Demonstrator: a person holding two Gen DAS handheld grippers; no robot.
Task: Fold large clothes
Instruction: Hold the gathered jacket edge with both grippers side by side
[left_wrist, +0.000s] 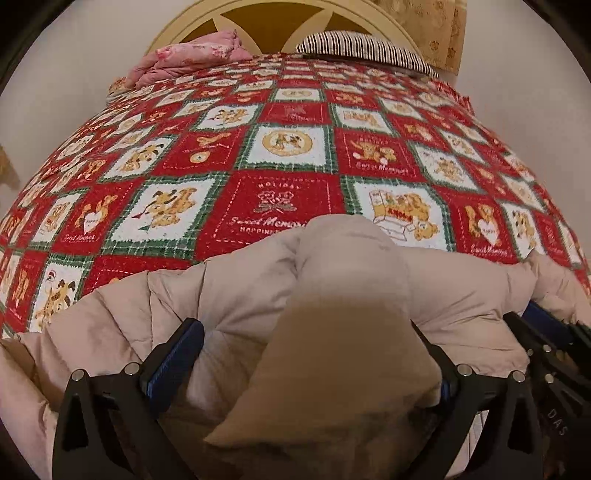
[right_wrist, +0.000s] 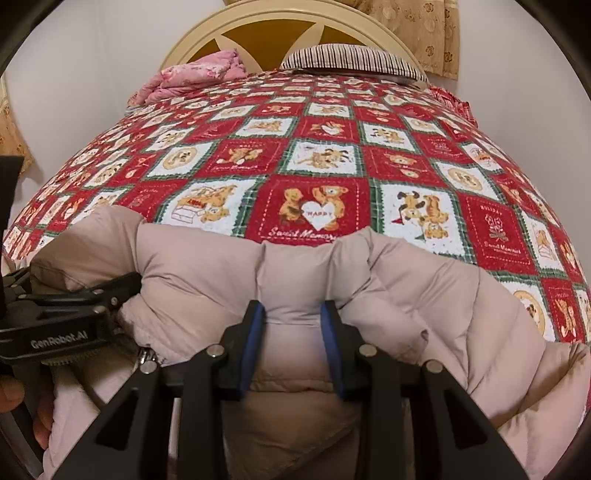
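Pale beige quilted puffer jacket (right_wrist: 388, 280) on a red, white and green checked bedspread (right_wrist: 325, 125).

The spread's squares carry tan teddy bears and puppies. Beyond it lie a pink floral folded quilt (left_wrist: 192, 55), a black-and-white striped pillow (left_wrist: 362, 46), a cream and mustard headboard (right_wrist: 280, 33) and gold floral curtains (right_wrist: 424, 33). The gripper fingers have blue pads (right_wrist: 255, 339) on black.

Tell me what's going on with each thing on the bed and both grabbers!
Puffer jacket: bunched at the bed's near edge, held by both grippers.
Left gripper: jaws wide, jacket fabric between them.
Right gripper: jaws pinching a jacket fold.
Patchwork blanket: spread flat.
Pink quilt: folded by the headboard.
Striped pillow: lying flat.
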